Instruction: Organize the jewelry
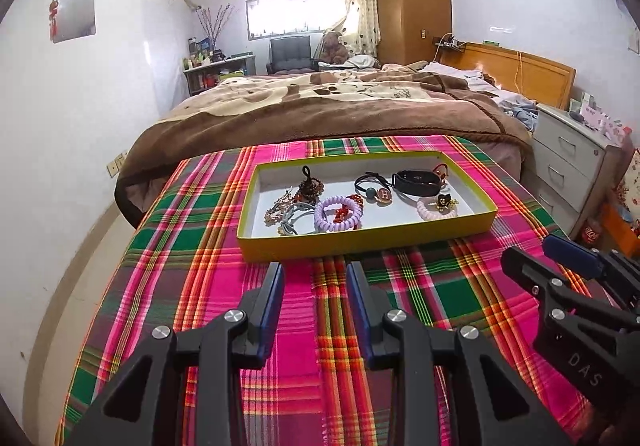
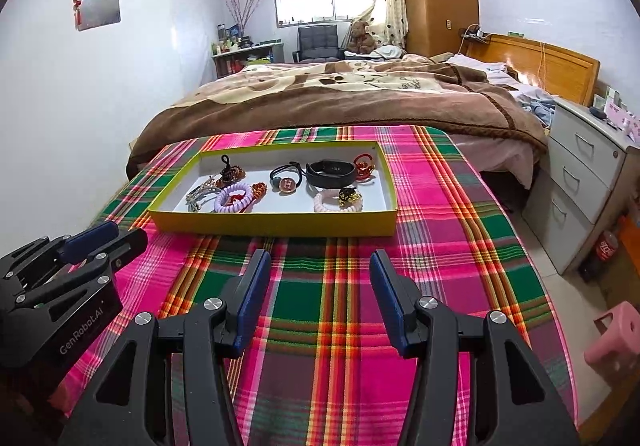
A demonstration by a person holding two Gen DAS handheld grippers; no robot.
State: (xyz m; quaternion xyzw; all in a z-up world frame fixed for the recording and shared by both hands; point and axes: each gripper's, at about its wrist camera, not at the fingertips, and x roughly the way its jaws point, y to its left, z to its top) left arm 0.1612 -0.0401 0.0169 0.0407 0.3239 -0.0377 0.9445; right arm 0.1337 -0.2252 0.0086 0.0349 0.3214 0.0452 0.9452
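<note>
With both my left claw (image 1: 315, 276) and right claw (image 2: 316, 266) parted and empty above the plaid surface (image 2: 440, 213), short of the yellow tray (image 2: 276, 222) of jewelry, I'd pick one piece and approach slowly from above.

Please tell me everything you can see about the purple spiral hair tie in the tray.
The purple spiral hair tie is a glossy, plastic-looking lilac coil forming a closed ring. It lies flat on the white floor of the shallow yellow-green tray, in its left half near the front wall. A small red ornament sits inside the ring, and grey elastic bands touch its left side. Neither gripper touches it.
</note>
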